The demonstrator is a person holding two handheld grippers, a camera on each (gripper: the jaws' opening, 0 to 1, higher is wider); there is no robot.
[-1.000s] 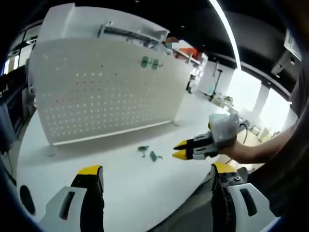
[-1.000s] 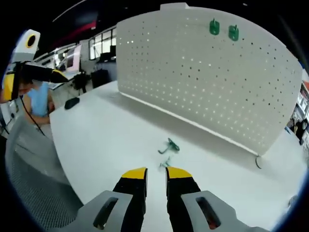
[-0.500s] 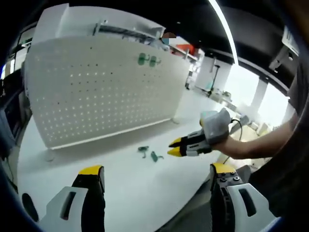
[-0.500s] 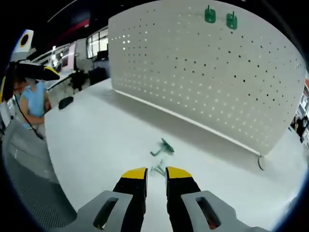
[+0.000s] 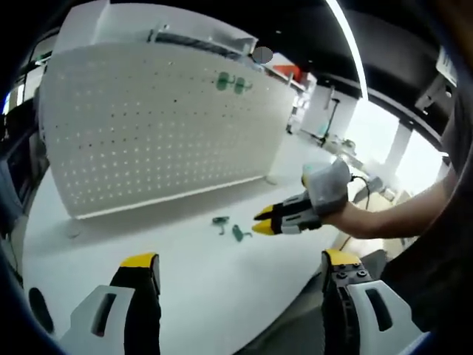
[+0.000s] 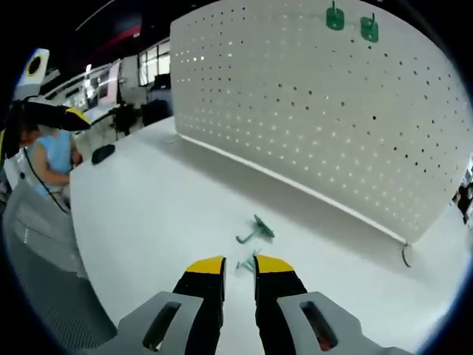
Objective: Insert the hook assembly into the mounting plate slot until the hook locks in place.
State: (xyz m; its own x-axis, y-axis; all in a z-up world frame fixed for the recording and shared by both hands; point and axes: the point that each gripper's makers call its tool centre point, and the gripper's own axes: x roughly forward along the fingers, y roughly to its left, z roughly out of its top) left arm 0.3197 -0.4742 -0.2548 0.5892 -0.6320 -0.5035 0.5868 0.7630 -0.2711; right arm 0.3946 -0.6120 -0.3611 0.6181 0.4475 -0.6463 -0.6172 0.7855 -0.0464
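right gripper [image 6: 238,268] hangs narrow just short of two green hooks [image 6: 255,231] mid-bench, before the pegboard [image 6: 310,126]; left gripper [image 5: 240,266] is wide, holding nothing

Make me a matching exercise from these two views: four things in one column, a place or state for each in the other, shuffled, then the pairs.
Column one:
1. two green hooks
2. loose green hooks
3. left gripper
4. right gripper

Column two:
A. jaws wide apart
B. lying on the white table
C. jaws close together, a narrow gap between them
D. hanging high on the pegboard

Pairs: 1-D, 2-B, 3-A, 4-C
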